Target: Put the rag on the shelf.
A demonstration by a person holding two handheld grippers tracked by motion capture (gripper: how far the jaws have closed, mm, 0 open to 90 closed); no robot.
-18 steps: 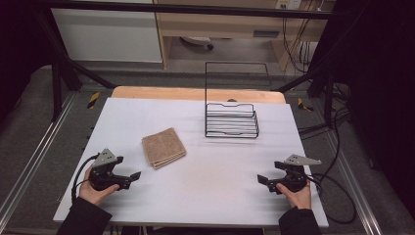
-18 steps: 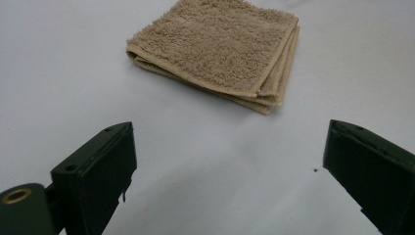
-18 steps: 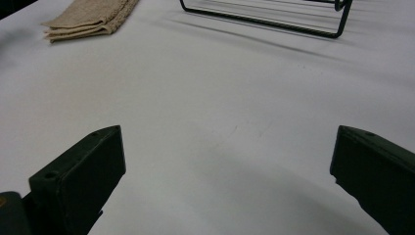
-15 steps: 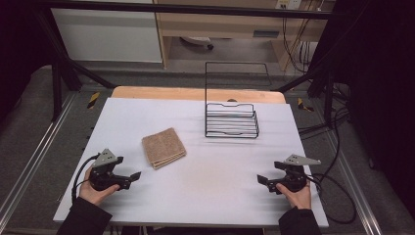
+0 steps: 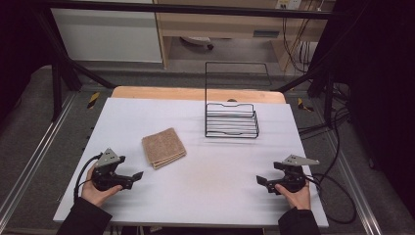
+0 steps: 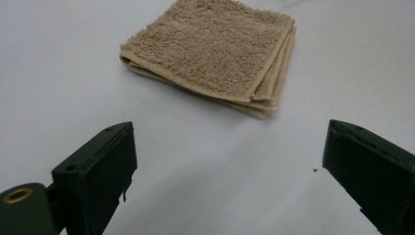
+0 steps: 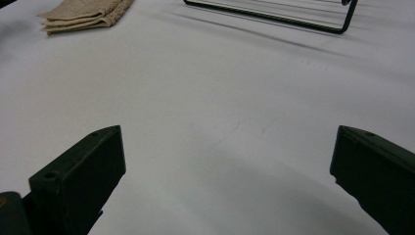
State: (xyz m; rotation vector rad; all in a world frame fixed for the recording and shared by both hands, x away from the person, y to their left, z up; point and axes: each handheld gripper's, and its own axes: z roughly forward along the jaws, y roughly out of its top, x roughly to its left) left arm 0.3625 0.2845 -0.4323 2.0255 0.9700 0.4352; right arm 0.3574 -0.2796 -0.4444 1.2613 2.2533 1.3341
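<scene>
A folded tan towel [image 5: 164, 147] lies on the white table [image 5: 195, 127], left of the middle. In the left gripper view the towel [image 6: 215, 51] rests a short way ahead of the wide-apart jaws. My left gripper [image 5: 137, 176] sits low at the front left, open and empty, held by a hand. At the front right my right gripper [image 5: 260, 181] is open too, nothing between its jaws. A black wire rack [image 5: 232, 120] stands behind the middle; its base bar [image 7: 274, 17] crosses the top of the right gripper view, with the towel [image 7: 85, 14] at top left.
A wooden strip [image 5: 195, 94] runs along the table's far edge. Black frame bars, cables [image 5: 337, 186] at the right and metal rails [image 5: 29, 166] at the left flank the table. White tabletop stretches between the two grippers.
</scene>
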